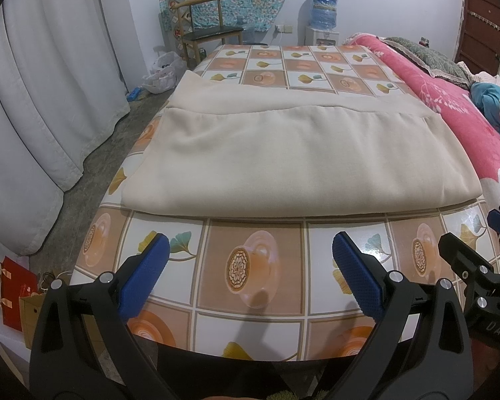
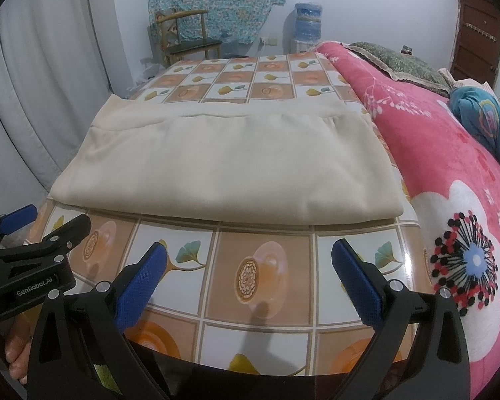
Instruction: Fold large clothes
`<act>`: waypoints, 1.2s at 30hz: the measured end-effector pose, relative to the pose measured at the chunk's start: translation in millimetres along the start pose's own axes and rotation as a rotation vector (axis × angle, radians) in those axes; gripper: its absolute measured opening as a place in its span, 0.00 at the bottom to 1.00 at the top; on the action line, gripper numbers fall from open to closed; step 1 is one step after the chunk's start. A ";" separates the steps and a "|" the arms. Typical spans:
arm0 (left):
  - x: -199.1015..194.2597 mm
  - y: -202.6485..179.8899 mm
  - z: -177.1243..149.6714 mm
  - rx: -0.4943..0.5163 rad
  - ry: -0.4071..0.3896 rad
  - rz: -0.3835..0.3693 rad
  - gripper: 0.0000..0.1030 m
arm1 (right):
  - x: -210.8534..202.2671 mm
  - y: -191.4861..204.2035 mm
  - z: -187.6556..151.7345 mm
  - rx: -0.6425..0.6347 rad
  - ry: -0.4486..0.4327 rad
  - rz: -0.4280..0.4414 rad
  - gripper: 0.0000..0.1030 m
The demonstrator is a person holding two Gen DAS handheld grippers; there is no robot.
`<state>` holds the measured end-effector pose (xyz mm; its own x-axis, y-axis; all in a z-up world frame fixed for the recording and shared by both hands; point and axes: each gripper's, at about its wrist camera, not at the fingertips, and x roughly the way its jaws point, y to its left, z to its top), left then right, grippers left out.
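A large cream garment (image 1: 290, 153) lies folded flat on the patterned table (image 1: 256, 266); it also shows in the right wrist view (image 2: 230, 166). Its top layer ends short of the far edge. My left gripper (image 1: 250, 256) is open and empty, hovering over the table's near edge, short of the garment. My right gripper (image 2: 250, 260) is open and empty too, beside the left one. The right gripper shows at the right edge of the left wrist view (image 1: 473, 250), and the left gripper shows at the left edge of the right wrist view (image 2: 40, 230).
A pink floral blanket (image 2: 443, 180) on a bed borders the table's right side. White curtains (image 1: 50, 106) hang at the left. A wooden chair (image 1: 210, 30) and a water dispenser (image 1: 323, 16) stand at the far wall. Red and gold bags (image 1: 16, 296) sit on the floor.
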<state>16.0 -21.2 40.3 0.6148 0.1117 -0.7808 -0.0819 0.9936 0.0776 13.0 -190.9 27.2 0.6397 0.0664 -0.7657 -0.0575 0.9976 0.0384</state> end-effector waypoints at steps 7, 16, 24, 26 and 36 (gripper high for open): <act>0.3 0.4 0.3 0.001 -0.001 0.000 0.92 | 0.3 -0.5 0.4 0.000 0.000 0.001 0.94; -0.2 -0.4 -0.1 0.001 -0.002 0.001 0.92 | 0.5 -0.8 0.1 0.001 0.000 0.001 0.94; -0.6 -1.5 -0.1 0.004 0.000 0.001 0.92 | -0.1 -0.7 -0.3 0.000 0.001 0.001 0.94; -0.4 -1.3 0.2 0.004 -0.002 0.001 0.92 | 0.6 -1.6 0.9 0.001 0.001 0.002 0.94; -0.4 -1.4 0.1 0.003 -0.001 0.000 0.92 | 0.2 -1.5 0.9 0.000 0.002 0.002 0.94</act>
<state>15.9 -22.6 40.6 0.6159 0.1118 -0.7799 -0.0792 0.9937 0.0799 13.9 -192.4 27.5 0.6382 0.0686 -0.7668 -0.0590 0.9975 0.0401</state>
